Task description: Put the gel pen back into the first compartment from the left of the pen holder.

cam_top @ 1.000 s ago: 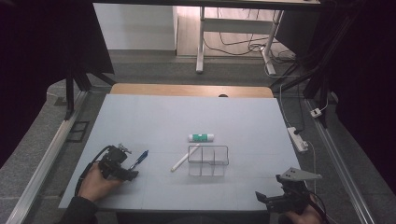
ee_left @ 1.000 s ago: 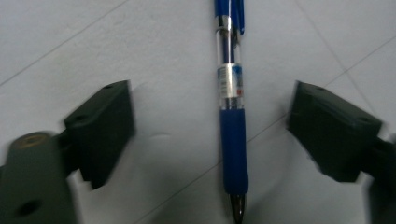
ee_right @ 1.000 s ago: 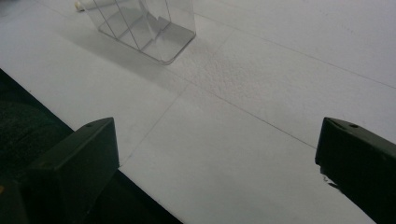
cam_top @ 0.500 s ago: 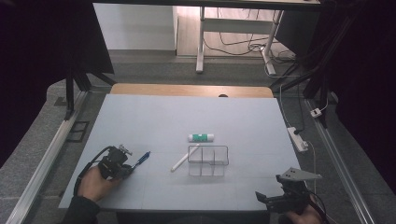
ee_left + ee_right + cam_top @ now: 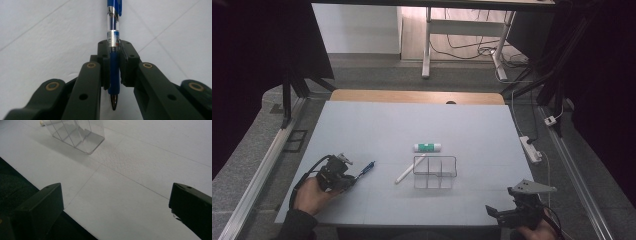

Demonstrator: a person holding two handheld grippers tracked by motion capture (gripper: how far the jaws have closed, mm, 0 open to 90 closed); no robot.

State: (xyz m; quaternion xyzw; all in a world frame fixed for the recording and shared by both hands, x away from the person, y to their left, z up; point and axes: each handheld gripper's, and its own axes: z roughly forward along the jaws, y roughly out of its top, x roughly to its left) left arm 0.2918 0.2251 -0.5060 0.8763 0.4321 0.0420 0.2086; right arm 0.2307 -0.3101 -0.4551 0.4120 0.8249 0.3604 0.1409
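My left gripper (image 5: 114, 62) is shut on a blue pen (image 5: 113, 37), clamped near its tip end, with the barrel pointing away over the white table. In the high view this gripper (image 5: 353, 176) sits low at the near left of the table, and the blue pen (image 5: 367, 168) sticks out toward the middle. A clear divided box (image 5: 435, 172) stands at the table's centre, with a white stick (image 5: 409, 169) lying at its left and a green-and-white tube (image 5: 427, 147) just behind it. My right gripper (image 5: 492, 212) is open at the near right edge, nothing between its jaws (image 5: 115, 202).
The clear box (image 5: 75, 133) lies ahead and left of the right gripper, and the table's near edge runs just under its left jaw. A white power strip (image 5: 530, 148) rests off the table's right side. A wooden strip (image 5: 417, 96) borders the far edge.
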